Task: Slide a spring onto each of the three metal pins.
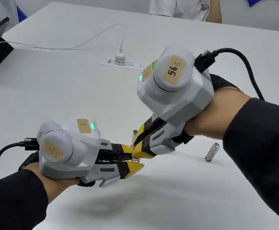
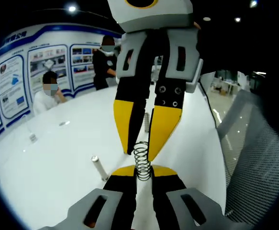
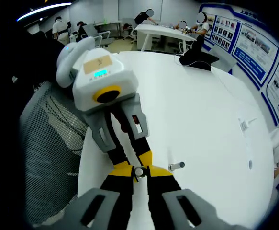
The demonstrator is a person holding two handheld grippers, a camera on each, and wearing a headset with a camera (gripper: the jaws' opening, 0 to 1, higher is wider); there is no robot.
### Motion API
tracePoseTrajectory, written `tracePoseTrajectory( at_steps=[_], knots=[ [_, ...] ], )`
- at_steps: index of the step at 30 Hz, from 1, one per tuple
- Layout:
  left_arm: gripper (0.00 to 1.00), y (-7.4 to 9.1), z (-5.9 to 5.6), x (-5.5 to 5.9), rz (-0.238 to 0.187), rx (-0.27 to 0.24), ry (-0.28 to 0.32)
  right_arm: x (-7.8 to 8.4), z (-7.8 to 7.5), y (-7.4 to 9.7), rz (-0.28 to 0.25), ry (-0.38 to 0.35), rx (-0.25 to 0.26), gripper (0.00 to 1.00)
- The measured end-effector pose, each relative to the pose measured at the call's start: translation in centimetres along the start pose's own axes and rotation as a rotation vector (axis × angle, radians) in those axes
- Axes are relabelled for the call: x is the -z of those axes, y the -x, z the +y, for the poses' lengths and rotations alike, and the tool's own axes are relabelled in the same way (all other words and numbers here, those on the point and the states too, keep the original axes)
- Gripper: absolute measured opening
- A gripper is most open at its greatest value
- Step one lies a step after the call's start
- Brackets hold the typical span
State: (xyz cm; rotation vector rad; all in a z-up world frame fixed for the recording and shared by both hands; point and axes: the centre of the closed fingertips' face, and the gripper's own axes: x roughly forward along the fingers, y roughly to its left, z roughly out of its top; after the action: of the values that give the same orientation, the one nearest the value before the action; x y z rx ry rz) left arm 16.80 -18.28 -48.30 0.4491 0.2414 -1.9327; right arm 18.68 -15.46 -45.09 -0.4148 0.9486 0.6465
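head view: above, downward | gripper views: close, face-to-face, share spring (image 2: 141,162)

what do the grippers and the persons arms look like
The left gripper and right gripper match: rounded white bodies, grey and black jaws with yellow tips. Each has a tan sticker with handwritten marks, a small green light, and a black cable plugged into it. The person wears dark long sleeves.

Shiny metal spring (image 2: 141,160) — matt tabletop (image 1: 82,86)
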Motion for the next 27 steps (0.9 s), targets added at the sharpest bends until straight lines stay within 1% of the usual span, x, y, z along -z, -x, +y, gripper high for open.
tracePoseTrajectory(
  at_steps=[14,27],
  knots=[
    [0.11,0.08,0.22,-0.31,-0.018,-0.006,0.024,-0.19,-0.13,0.0,-0.006,0.012,0.005,0.14],
    [0.11,0.18,0.36,-0.53,-0.031,-0.01,0.038,0.24,-0.17,-0.18,0.002,0.004,0.007,0.14]
  ],
)
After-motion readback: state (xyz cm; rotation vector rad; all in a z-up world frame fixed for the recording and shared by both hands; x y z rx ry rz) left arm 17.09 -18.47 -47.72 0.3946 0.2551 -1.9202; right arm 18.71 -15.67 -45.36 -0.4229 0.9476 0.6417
